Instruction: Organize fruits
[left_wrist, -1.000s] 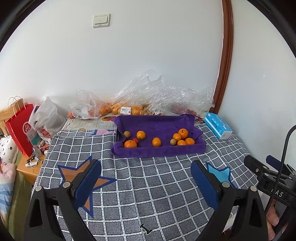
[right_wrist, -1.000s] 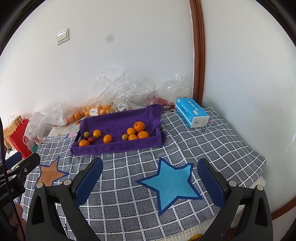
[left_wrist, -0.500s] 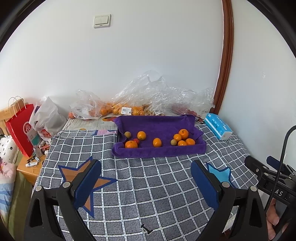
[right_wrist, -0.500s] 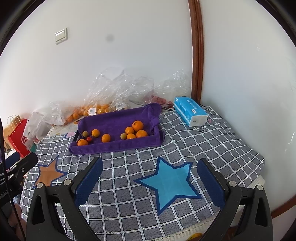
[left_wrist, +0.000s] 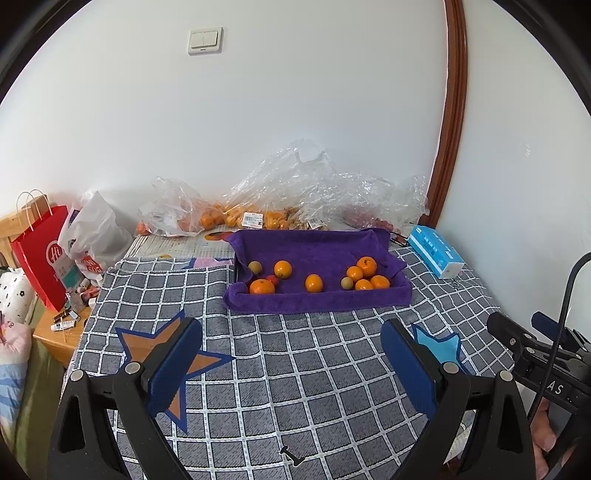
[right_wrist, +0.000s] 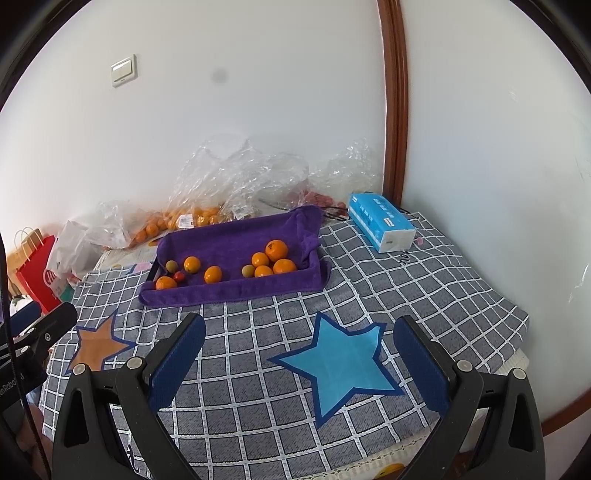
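A tray lined with a purple towel (left_wrist: 317, 301) (right_wrist: 236, 291) sits at the back of the checked tablecloth. It holds several oranges (left_wrist: 314, 283) (right_wrist: 276, 249), two greenish fruits (left_wrist: 255, 267) (right_wrist: 248, 270) and a small red one (right_wrist: 179, 276). An orange star patch (left_wrist: 147, 345) (right_wrist: 98, 345) lies front left and a blue star patch (left_wrist: 437, 341) (right_wrist: 341, 363) front right. My left gripper (left_wrist: 291, 338) is open over the cloth, well short of the tray. My right gripper (right_wrist: 299, 338) is open too, above the blue star. Both are empty.
Clear plastic bags with more oranges (left_wrist: 229, 218) (right_wrist: 177, 219) lie against the wall behind the tray. A blue tissue pack (left_wrist: 436, 254) (right_wrist: 382, 227) sits back right. A red paper bag (left_wrist: 40, 258) (right_wrist: 35, 273) and a white bag stand at the left, beyond the table edge.
Both views have drawn back slightly, so the tray looks a little farther and smaller. Neither gripper's opening has changed, and no fruit has moved.
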